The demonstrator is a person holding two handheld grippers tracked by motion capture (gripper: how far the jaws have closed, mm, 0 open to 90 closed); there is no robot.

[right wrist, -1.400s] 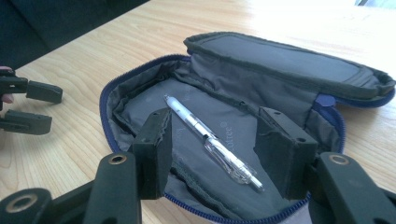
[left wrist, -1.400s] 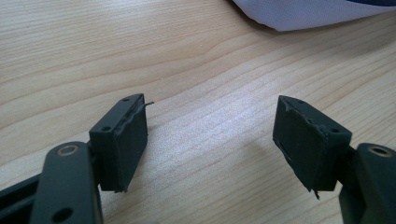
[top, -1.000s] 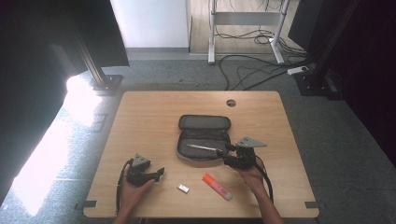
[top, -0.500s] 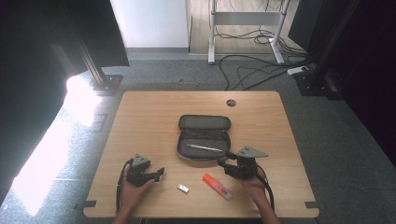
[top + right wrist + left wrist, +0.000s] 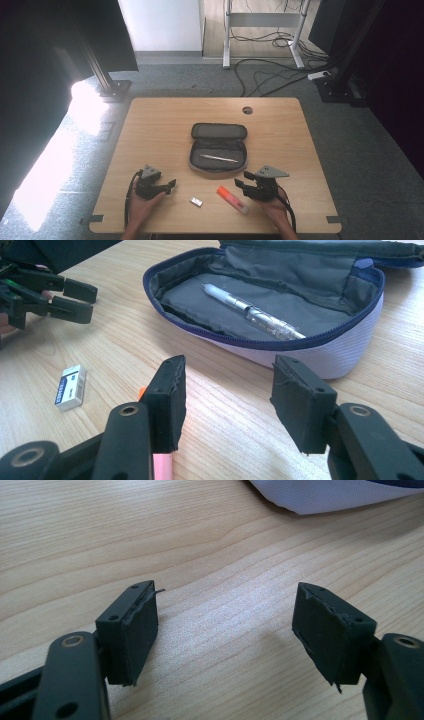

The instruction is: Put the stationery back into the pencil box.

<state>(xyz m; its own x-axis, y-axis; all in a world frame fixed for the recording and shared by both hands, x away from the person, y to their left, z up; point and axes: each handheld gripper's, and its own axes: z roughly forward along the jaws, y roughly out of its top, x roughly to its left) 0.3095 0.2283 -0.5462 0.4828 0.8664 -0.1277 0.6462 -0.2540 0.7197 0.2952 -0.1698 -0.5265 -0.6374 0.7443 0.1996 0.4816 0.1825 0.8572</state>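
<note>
An open dark pencil case (image 5: 218, 131) lies mid-table with a silver pen (image 5: 219, 158) inside it. In front of it lie an orange highlighter (image 5: 231, 199) and a small white eraser (image 5: 196, 202). My right gripper (image 5: 241, 186) is open just right of the highlighter, nothing between its pads. In the right gripper view, the right gripper (image 5: 227, 390) faces the pencil case (image 5: 320, 360) and pen (image 5: 252, 315). The highlighter (image 5: 162, 467) peeks out under the left jaw, with the eraser (image 5: 70, 387) farther left. My left gripper (image 5: 170, 187) rests open at the near left. In its own view the left gripper (image 5: 225, 625) is over bare wood.
The wooden table (image 5: 160, 125) has a cable hole (image 5: 247, 110) near its far edge. A corner of the pencil case (image 5: 325, 495) shows at the top of the left gripper view. The left gripper (image 5: 75, 300) appears far left in the right gripper view.
My right gripper has drawn back from the pencil case's near edge toward the person, ending beside the highlighter. The left gripper has stayed put.
</note>
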